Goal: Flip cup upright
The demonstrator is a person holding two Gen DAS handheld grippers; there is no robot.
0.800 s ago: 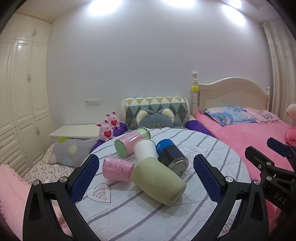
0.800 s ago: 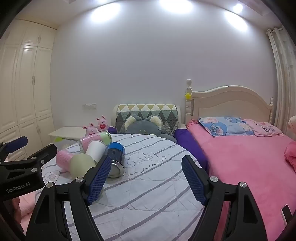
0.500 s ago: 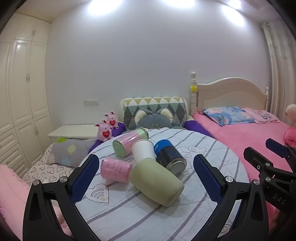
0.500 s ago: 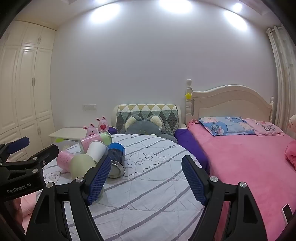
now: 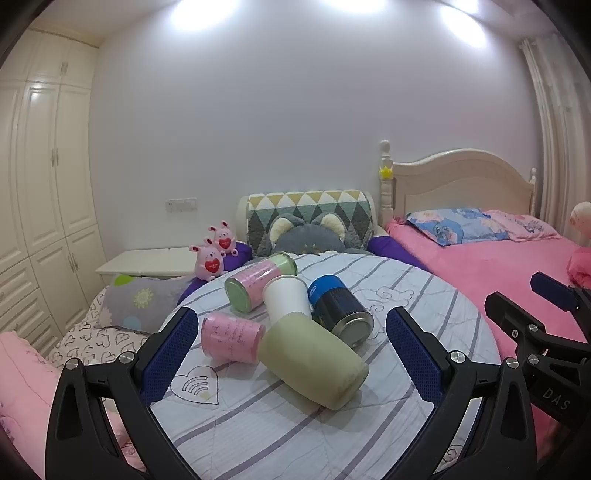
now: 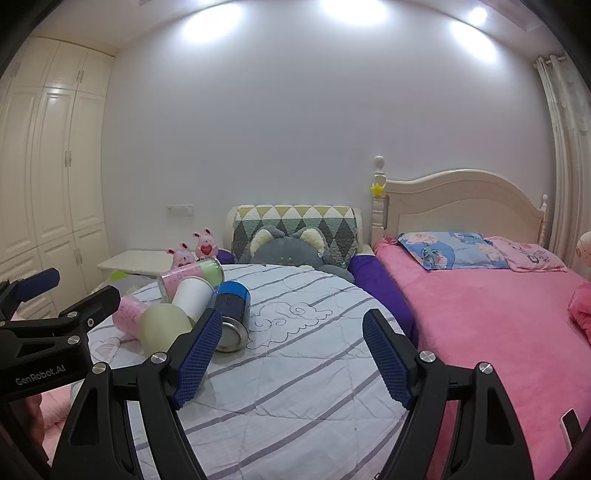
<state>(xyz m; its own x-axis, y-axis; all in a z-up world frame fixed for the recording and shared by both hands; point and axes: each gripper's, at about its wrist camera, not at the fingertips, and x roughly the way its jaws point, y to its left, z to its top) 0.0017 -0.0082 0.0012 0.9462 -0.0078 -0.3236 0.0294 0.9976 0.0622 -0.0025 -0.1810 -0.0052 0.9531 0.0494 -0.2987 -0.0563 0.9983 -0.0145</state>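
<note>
Nearer now, left gripper (image 5: 291, 354) jaws gape wide around green cup (image 5: 314, 363), untouched.

- Illumination: bright and even, supplied by ceiling lights (image 5: 364, 3) at the top edge of both views; each is blown out to pure white.
- Glare: soft bright patches spread down the white wall (image 6: 295, 129) below the lights. The wardrobe doors (image 5: 44, 173) carry a faint sheen.
- Shadows: weak and short — a small dark patch lies under the green cup (image 5: 314, 363) on the striped cover (image 5: 295, 424).
- Distortion: strong fisheye bending; the curtain (image 6: 569, 155) bows inward, and the corners vignette to black.
- Focus: sharp overall, with no visible motion blur.
</note>
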